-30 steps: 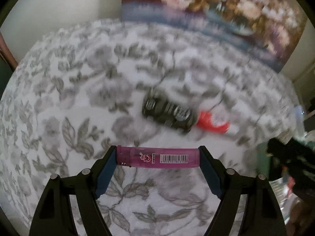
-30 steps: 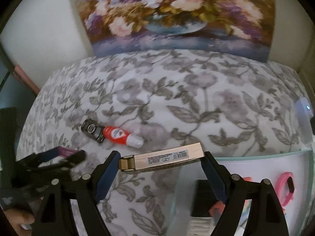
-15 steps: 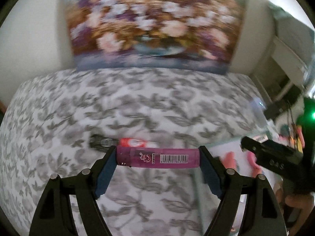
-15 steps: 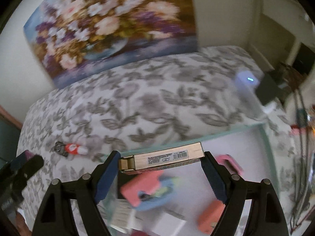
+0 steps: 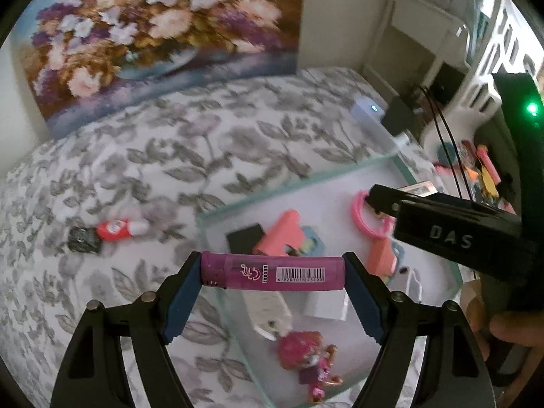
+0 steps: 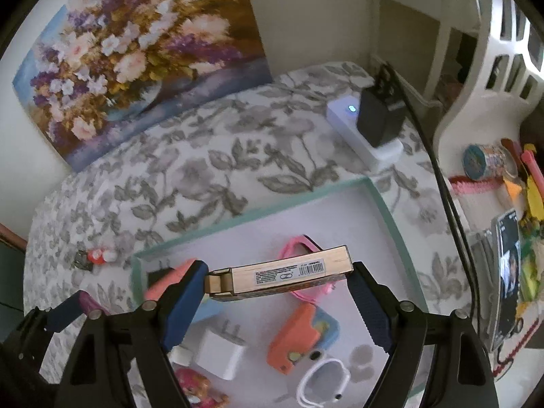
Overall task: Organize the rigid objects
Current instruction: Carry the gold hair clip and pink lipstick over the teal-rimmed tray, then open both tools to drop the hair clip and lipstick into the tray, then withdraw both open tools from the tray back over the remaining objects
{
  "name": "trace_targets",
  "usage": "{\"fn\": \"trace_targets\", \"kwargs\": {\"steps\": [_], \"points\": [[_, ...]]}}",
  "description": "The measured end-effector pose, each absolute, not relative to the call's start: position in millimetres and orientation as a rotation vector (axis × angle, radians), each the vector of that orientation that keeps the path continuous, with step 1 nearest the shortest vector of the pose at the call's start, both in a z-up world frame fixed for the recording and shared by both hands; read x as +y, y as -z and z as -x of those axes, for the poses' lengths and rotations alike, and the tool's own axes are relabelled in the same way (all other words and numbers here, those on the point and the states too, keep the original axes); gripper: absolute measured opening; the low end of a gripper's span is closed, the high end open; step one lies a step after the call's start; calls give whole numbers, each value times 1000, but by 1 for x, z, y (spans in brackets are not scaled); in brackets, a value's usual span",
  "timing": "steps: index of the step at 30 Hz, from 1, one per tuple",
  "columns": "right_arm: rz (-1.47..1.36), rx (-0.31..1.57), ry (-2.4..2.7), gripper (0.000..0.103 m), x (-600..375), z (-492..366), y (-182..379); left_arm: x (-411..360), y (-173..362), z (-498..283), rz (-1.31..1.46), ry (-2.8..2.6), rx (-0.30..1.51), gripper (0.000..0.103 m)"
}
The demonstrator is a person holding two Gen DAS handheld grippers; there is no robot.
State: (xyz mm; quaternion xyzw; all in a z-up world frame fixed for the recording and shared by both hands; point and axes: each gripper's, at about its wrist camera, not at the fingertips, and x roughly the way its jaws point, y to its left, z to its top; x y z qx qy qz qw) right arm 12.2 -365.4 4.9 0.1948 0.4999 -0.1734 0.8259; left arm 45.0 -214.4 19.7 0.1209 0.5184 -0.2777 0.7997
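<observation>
My left gripper (image 5: 272, 273) is shut on a purple lighter (image 5: 272, 273), held lengthwise between its blue pads above the near left edge of a glass tray (image 5: 306, 178). My right gripper (image 6: 278, 277) is shut on a tan barcoded box (image 6: 282, 275), hanging over the same tray (image 6: 251, 212). The right gripper's body (image 5: 452, 231) also shows at the right of the left wrist view. On the floral cloth (image 5: 170, 156) left of the tray lie a red and white small bottle (image 5: 119, 228) and a dark small object (image 5: 83, 239).
The tray holds coral cases (image 6: 301, 336), a pink ring (image 6: 299, 248), a white plug (image 6: 222, 346), a white cable (image 6: 326, 382) and a pink toy (image 5: 309, 357). A white power strip with a black adapter (image 6: 379, 120) sits behind it. A flower painting (image 6: 136, 51) leans on the wall.
Both grippers have swung right from over the cloth to over the tray, still gripping the lighter and the box. The bottle and dark object now lie far left.
</observation>
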Motion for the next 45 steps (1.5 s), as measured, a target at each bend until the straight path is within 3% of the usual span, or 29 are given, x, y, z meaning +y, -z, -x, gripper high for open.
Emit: {"fn": "trace_targets", "kwargs": {"steps": [12, 37, 40, 45], "points": [[-483, 1186, 377, 86, -377, -7, 45, -238, 8, -30, -377, 604, 1161, 82], [-467, 1155, 389, 88, -377, -10, 31, -237, 5, -33, -361, 600, 1193, 82], [-474, 1124, 391, 99, -378, -10, 22, -229, -3, -39, -328, 583, 1182, 82], [-462, 1073, 394, 102, -376, -10, 5, -211, -10, -53, -278, 532, 1172, 82]]}}
